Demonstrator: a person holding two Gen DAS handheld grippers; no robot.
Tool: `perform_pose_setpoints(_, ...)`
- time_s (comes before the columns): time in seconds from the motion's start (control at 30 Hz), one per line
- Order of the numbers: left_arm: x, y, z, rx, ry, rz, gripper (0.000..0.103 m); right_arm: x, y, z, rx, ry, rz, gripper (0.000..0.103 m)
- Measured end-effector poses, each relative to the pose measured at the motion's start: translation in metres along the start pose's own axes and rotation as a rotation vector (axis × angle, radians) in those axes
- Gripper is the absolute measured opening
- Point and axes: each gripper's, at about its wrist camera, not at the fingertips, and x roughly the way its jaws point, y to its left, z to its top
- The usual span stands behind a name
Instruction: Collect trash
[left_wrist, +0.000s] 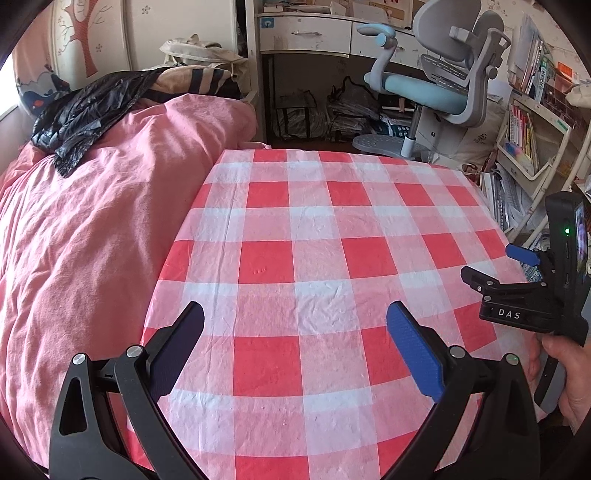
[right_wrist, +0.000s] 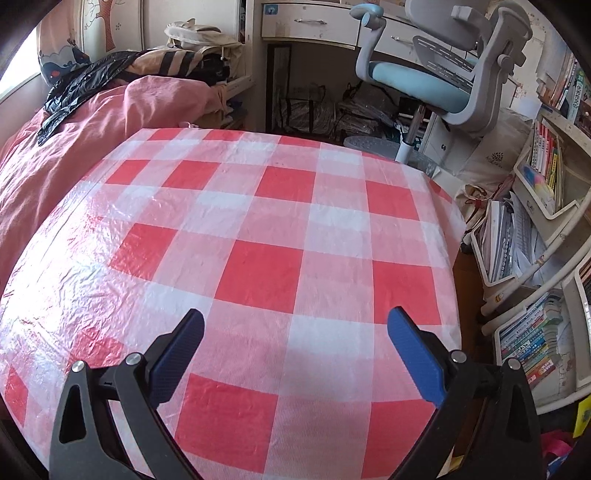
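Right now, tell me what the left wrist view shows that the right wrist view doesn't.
Only the left wrist view shows the right tongs from outside, held in a hand at the table's right edge. Only the right wrist view shows the rows of books low on the shelves. Both show open, empty tongs over the checked tablecloth, the black bag on the pink bedding and the blue chair.

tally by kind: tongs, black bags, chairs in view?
Tongs: 2, both open, left, right
Black plastic bag: 1, lying on the pink bedding
Desk chair: 1
Total: 4
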Motion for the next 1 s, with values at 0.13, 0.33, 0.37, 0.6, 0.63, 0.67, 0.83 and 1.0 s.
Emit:
perform_pose_setpoints(0.13, 0.009, 0.002, 0.008, -0.022, 0.004, -0.004, 0.096, 0.017, 0.0, 0.004, -0.019, 0.042, -0.015, 0.095)
perform_pose_setpoints(0.33, 0.009, 0.001, 0.008, -0.026, 0.003, -0.002, 0.096, 0.033, -0.011, 0.008, 0.006, 0.052, 0.031, 0.095)
perform_pose_setpoints(0.37, 0.009, 0.001, 0.008, -0.026, 0.004, 0.0, 0.096, 0.034, -0.015, 0.007, 0.03, 0.061, 0.051, 0.096)
perform_pose_setpoints(0.6, 0.003, 0.006, 0.007, -0.048, -0.002, 0.007, 0.096, 0.034, -0.011, 0.008, 0.041, 0.061, 0.05, 0.096)
perform_pose_setpoints(0.63, 0.003, 0.007, 0.007, -0.047, -0.001, 0.008, 0.096, 0.034, -0.011, 0.008, 0.04, 0.06, 0.049, 0.096)
perform_pose_setpoints(0.67, 0.002, 0.007, 0.006, -0.046, -0.001, 0.008, 0.096, 0.034, -0.011, 0.007, 0.04, 0.059, 0.049, 0.096)
perform_pose_setpoints(0.83, -0.004, 0.01, 0.004, -0.058, -0.007, 0.005, 0.096, 0.036, -0.012, 0.008, 0.042, 0.057, 0.053, 0.096)
perform_pose_setpoints(1.0, -0.005, 0.01, 0.003, -0.056, -0.004, 0.008, 0.096, 0.037, -0.013, 0.007, 0.022, 0.056, 0.063, 0.096)
